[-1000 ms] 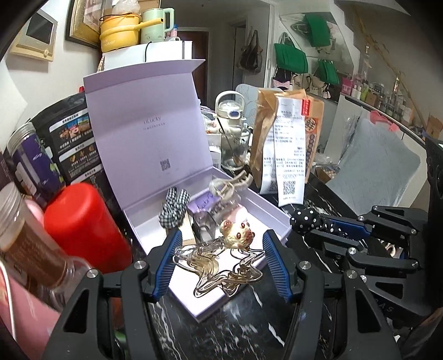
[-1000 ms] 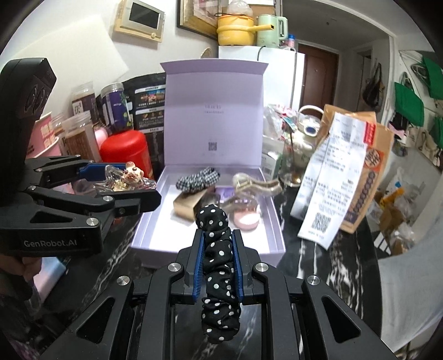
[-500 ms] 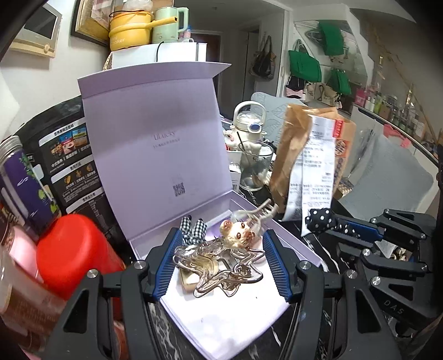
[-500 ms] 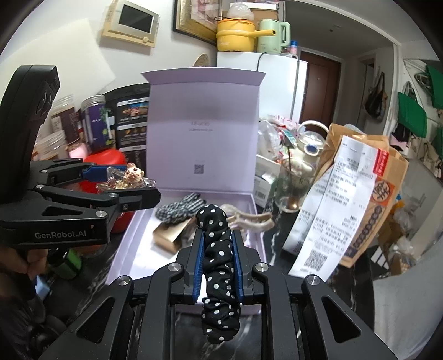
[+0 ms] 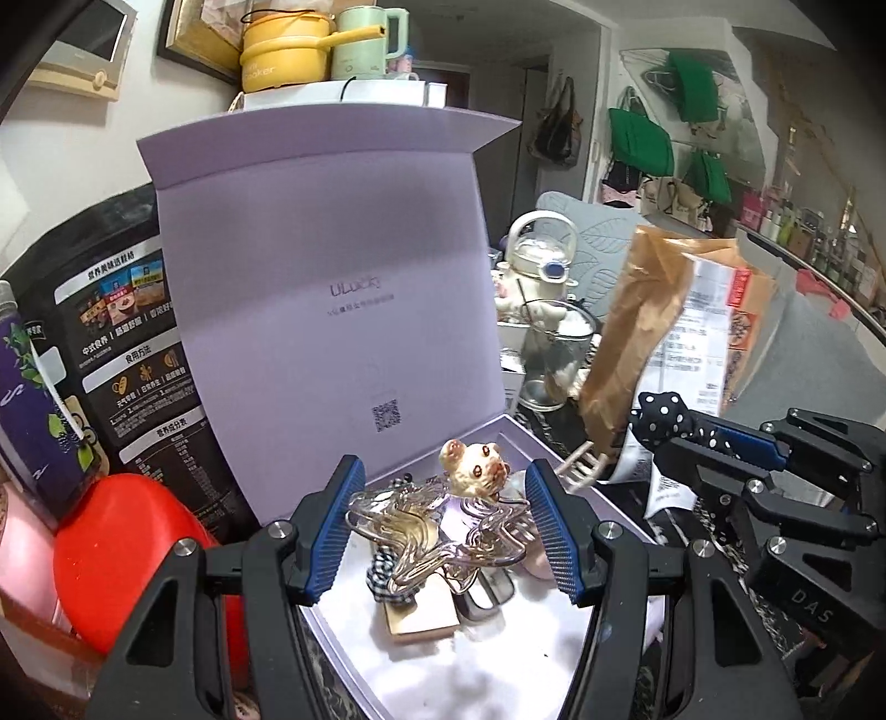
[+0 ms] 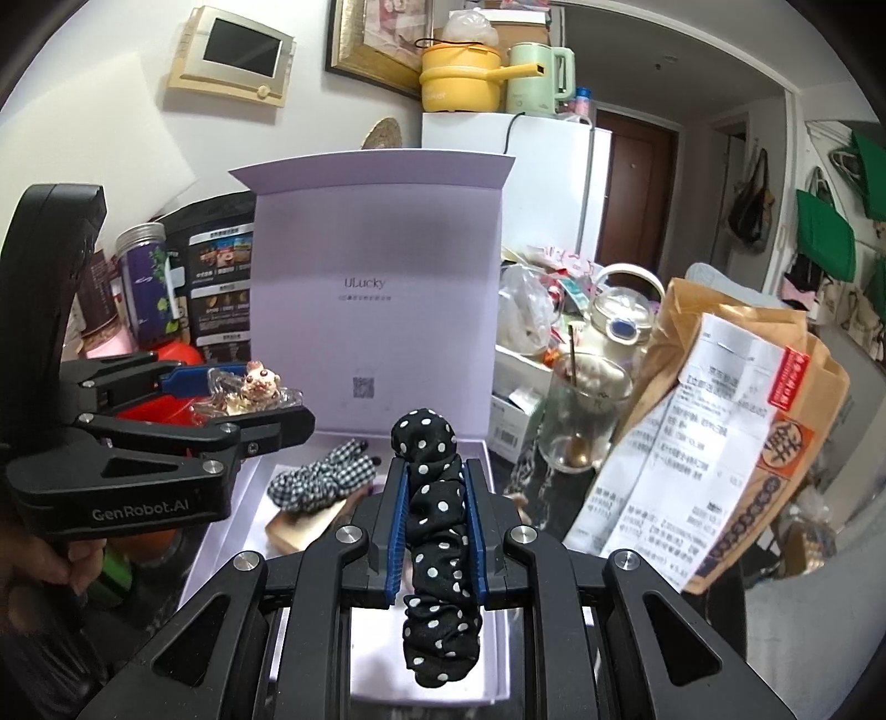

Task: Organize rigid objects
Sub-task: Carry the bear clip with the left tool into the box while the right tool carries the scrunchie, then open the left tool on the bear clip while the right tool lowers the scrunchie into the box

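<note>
Carrying the clear star-shaped hair clip [image 5: 437, 531] forward, the left hand-held gripper [image 5: 440, 531] now holds it above the open lilac box [image 5: 343, 310] rather than at its front edge, so release looks near. The right hand-held gripper [image 6: 436, 523] stays clamped on the polka-dot scrunchie [image 6: 437, 531], just before the box.

This is a lived-in home, a small apartment room where kitchen and entrance meet. A white refrigerator [image 6: 545, 183] stands at the back wall, and on top of it sit a yellow electric cooker pot [image 6: 462, 77] and a pale green electric kettle [image 6: 537, 69]. A framed picture [image 6: 368, 47] and an intercom panel [image 6: 235, 52] hang on the wall. Beside the refrigerator is a dark brown entrance door [image 6: 642, 183]. Green tote bags [image 6: 825, 235] and handbags hang on the right wall. The dark marble bench [image 5: 326, 670] is crowded with food packages, jars, a glass cup [image 6: 584, 418] and a paper delivery bag with receipt [image 6: 736, 443].
</note>
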Action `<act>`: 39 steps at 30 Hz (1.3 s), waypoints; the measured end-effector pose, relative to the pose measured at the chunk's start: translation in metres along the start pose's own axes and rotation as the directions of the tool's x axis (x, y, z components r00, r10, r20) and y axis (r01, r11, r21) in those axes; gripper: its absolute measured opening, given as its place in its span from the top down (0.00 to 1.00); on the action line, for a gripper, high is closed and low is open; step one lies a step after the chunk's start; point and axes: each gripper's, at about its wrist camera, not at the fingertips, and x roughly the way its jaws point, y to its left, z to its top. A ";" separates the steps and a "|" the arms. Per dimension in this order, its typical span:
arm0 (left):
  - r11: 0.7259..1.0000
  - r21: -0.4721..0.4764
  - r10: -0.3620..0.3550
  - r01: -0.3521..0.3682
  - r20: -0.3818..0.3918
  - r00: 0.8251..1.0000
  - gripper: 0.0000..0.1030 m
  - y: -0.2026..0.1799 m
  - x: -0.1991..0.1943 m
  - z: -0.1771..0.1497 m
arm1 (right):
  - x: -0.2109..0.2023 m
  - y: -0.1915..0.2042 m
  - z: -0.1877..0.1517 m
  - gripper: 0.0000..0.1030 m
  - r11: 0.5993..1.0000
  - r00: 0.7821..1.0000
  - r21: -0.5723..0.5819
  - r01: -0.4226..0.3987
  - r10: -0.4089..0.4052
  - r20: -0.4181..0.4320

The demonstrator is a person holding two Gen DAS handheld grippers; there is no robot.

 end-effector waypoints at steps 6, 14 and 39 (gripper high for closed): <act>0.999 -0.014 0.044 -0.044 -0.022 0.999 0.42 0.007 0.025 0.000 | 0.025 -0.004 0.002 0.82 1.000 1.000 0.017 -0.008 0.008 -0.004; 0.999 -0.024 0.039 -0.040 -0.054 0.998 0.42 0.014 0.048 -0.004 | 0.052 -0.013 -0.002 0.82 0.999 0.999 0.046 0.018 -0.016 -0.040; 0.999 -0.023 0.040 -0.045 -0.176 0.984 0.42 0.013 0.095 -0.021 | 0.104 -0.020 -0.019 0.82 0.998 0.989 0.068 -0.013 0.023 -0.144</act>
